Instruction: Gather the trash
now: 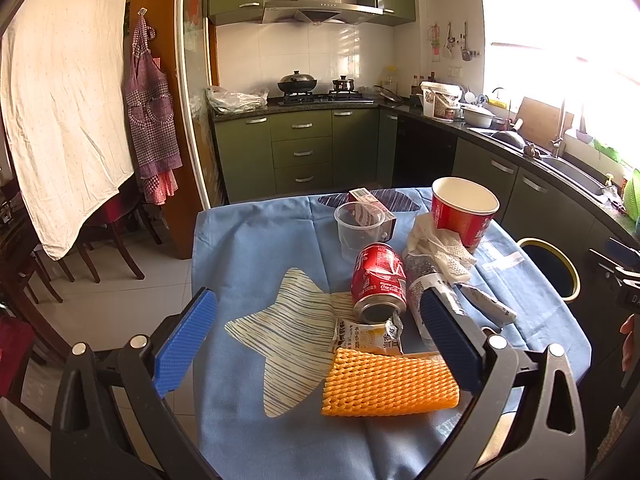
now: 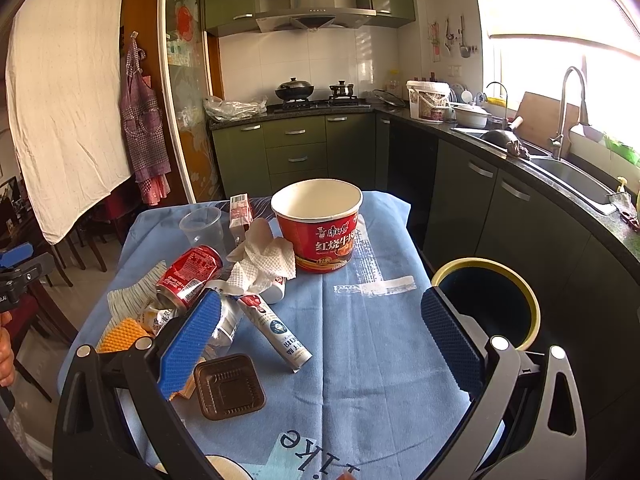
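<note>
Trash lies on a table with a blue cloth (image 1: 248,248). A crushed red cola can (image 1: 378,280) lies on its side, also in the right wrist view (image 2: 188,274). Beside it are an orange foam net (image 1: 388,384), a yellow snack wrapper (image 1: 370,336), crumpled white tissue (image 2: 262,260), a red noodle cup (image 2: 318,226), a clear plastic cup (image 1: 358,228), a small red carton (image 2: 240,212), a white tube packet (image 2: 276,328) and a brown plastic tray (image 2: 230,386). My left gripper (image 1: 320,340) is open above the orange net. My right gripper (image 2: 320,340) is open above the cloth.
A round bin with a yellow rim (image 2: 492,300) stands right of the table, also in the left wrist view (image 1: 554,268). Green kitchen cabinets (image 1: 300,152) and a counter with a sink (image 2: 568,176) lie behind. Wooden chairs (image 1: 112,232) stand at the left.
</note>
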`<move>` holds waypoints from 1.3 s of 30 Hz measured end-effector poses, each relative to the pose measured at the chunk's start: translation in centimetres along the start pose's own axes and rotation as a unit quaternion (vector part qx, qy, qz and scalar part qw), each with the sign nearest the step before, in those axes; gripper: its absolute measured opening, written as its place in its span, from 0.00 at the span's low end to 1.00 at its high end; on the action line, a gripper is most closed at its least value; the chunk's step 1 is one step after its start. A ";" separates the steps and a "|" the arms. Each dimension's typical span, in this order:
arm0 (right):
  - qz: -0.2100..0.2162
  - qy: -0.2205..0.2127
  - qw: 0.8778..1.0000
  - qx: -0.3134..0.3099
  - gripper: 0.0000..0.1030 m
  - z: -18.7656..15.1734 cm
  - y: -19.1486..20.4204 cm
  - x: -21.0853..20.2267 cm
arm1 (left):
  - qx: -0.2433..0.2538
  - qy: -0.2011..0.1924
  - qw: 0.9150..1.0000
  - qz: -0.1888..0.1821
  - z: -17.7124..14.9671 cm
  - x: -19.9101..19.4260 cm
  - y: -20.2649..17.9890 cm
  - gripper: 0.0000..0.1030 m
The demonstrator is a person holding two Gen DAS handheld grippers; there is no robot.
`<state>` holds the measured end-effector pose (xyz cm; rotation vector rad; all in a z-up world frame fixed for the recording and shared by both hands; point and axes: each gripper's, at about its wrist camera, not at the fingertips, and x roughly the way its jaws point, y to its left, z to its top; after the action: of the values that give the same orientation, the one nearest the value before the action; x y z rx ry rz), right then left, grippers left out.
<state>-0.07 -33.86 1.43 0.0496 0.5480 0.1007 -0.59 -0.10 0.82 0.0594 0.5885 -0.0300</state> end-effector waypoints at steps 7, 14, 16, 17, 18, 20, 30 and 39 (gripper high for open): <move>0.000 0.000 1.000 0.000 0.96 0.0 0.0 0.0 | -0.001 0.000 1.000 0.000 0.0 0.0 0.0 0.94; 0.000 -0.001 1.000 0.000 0.96 -0.2 0.2 -0.4 | -0.002 -0.001 1.000 -0.001 0.0 -0.3 0.0 0.94; 0.000 -0.001 1.000 -0.002 0.96 0.1 0.5 -1.2 | -0.001 -0.001 1.000 -0.001 0.0 -0.2 0.1 0.94; 0.000 -0.001 1.000 -0.002 0.96 0.1 0.5 -1.3 | -0.001 -0.001 1.000 -0.001 0.0 -0.2 0.1 0.94; 0.000 -0.001 1.000 -0.002 0.96 0.1 0.5 -1.3 | -0.001 -0.001 1.000 -0.001 0.0 -0.2 0.1 0.94; 0.000 -0.001 1.000 -0.002 0.96 0.1 0.5 -1.2 | -0.001 -0.001 1.000 -0.001 0.0 -0.2 0.1 0.94; 0.000 0.001 1.000 0.000 0.96 0.0 0.6 -1.4 | -0.002 -0.001 1.000 -0.002 0.0 -0.2 0.1 0.94; 0.000 0.000 1.000 0.000 0.96 0.0 0.6 -1.3 | -0.002 -0.002 1.000 -0.002 0.0 -0.6 0.0 0.94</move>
<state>-1.25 -33.42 2.11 0.0499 0.5488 0.0997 -1.09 -0.05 1.11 0.0543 0.5841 -0.0339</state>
